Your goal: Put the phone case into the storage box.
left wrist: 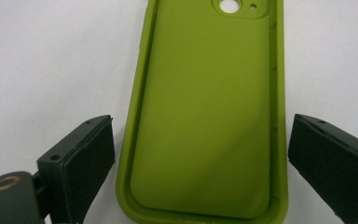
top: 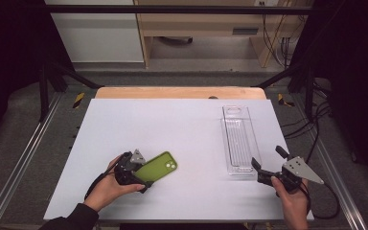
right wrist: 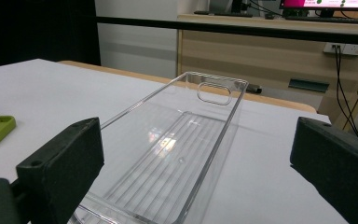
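We judge this the pick-up step: our left gripper (top: 146, 178) straddles the near end of the green phone case (left wrist: 205, 121), which lies hollow side up on the white table (top: 172, 129) at about seven o'clock. Its jaws stand wide, clear of both edges, holding nothing. Next we would close on the case, then lift it. Our right gripper (top: 263, 167), low and level at five o'clock, faces the clear plastic tray (right wrist: 177, 154) lengthwise, jaws spread wide and empty.

My view of a lab recording bay, white table (top: 182, 124) inside a black metal frame (top: 172, 9), dark curtains, loose cables (top: 287, 45), wooden desk (right wrist: 270, 42) with monitors behind.
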`<act>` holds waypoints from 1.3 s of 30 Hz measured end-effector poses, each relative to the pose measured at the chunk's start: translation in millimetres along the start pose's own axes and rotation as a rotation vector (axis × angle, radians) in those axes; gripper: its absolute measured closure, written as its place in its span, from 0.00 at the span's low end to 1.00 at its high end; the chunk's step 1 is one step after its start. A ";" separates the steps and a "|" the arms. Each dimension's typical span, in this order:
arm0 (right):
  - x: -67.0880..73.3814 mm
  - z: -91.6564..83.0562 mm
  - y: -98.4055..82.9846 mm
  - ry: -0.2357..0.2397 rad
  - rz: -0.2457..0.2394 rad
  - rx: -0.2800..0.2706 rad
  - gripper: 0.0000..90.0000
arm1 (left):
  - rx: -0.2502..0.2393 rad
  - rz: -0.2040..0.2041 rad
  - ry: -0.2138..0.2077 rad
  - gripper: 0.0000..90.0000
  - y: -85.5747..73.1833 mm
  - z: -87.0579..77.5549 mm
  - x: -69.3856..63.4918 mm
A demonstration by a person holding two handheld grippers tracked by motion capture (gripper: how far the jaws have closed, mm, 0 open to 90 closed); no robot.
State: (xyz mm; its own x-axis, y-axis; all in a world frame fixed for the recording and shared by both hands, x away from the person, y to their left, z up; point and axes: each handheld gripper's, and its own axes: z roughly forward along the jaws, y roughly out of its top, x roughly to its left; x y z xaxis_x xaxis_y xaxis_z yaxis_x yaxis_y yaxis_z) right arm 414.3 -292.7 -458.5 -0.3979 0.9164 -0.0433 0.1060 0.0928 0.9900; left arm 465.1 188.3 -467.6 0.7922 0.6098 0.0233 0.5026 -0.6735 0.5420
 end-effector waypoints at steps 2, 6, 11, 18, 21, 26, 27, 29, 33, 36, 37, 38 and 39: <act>0.0 -0.1 0.0 0.000 0.000 0.001 0.03 | 0.005 0.000 -0.002 0.08 0.0 1.0 0.1; -0.3 -0.2 0.0 -0.002 -0.002 0.001 0.03 | 0.010 0.005 -0.004 0.08 0.3 2.0 -0.5; 0.1 0.0 0.0 0.001 0.000 0.001 0.03 | 0.012 0.005 -0.008 0.08 1.1 2.4 -0.2; 0.0 0.1 -0.1 0.000 0.000 0.002 0.03 | 0.020 0.006 -0.016 0.10 1.6 3.8 0.3; 0.0 0.2 -0.2 0.000 -0.002 0.003 0.03 | 0.021 0.007 -0.016 0.11 1.8 3.8 0.6; 0.2 0.3 -0.2 0.002 0.000 0.005 0.03 | 0.024 0.013 -0.019 0.14 2.2 2.9 1.0; 0.3 0.4 -0.2 0.003 0.000 0.005 0.03 | 0.026 0.016 -0.018 0.15 2.3 2.9 0.9; 0.3 0.4 -0.2 0.002 0.000 0.005 0.03 | 0.027 0.020 -0.018 0.15 2.4 2.9 0.9; 0.7 0.5 -0.3 0.004 0.001 0.007 0.03 | 0.028 0.028 -0.020 0.17 2.7 2.5 0.7; 0.7 0.7 -0.3 0.003 -0.002 0.005 0.03 | 0.030 0.028 -0.019 0.17 3.0 2.3 0.4; 0.8 0.6 -0.3 0.003 -0.001 0.006 0.03 | 0.032 0.027 -0.019 0.17 3.3 2.2 0.3; 0.7 0.6 -0.3 0.003 -0.001 0.006 0.03 | 0.034 0.026 -0.018 0.17 3.6 2.1 0.2; 0.8 0.5 -0.2 0.004 0.001 0.007 0.03 | 0.034 0.026 -0.017 0.18 3.6 2.0 0.1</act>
State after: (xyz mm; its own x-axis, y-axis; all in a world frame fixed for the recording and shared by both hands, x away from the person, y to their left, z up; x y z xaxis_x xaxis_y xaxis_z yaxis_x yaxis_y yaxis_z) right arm 414.4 -291.8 -458.9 -0.4010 0.9151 -0.0418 0.1124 0.0945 0.9892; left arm 467.7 185.0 -467.3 0.8108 0.5849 0.0224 0.4931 -0.7032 0.5122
